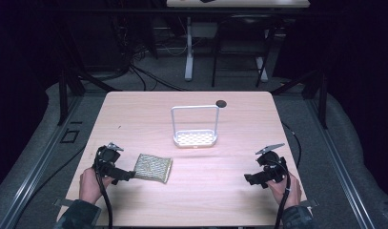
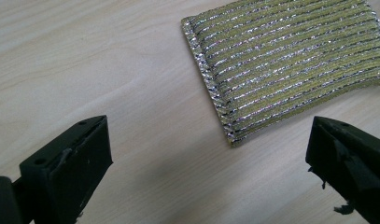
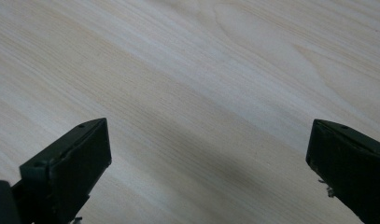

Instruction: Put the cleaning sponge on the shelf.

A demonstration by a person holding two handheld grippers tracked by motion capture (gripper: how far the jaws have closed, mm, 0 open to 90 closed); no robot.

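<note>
A flat scouring pad (image 1: 154,167) of yellow-green and silver stripes lies on the wooden table (image 1: 191,200), left of the middle. My left gripper (image 1: 127,175) hovers just at its left edge, jaws wide open with nothing between them. In the left gripper view the pad (image 2: 290,60) lies ahead of the gripper (image 2: 208,163), beyond its tips. My right gripper (image 1: 249,180) stands open over bare wood at the table's right front; in the right gripper view the gripper (image 3: 208,163) has nothing but wood grain between its jaws.
A white perforated holder with a tall wire hoop (image 1: 195,128) stands at the table's centre. A small dark disc (image 1: 221,103) lies near the far edge. Table legs and cables sit on the floor beyond.
</note>
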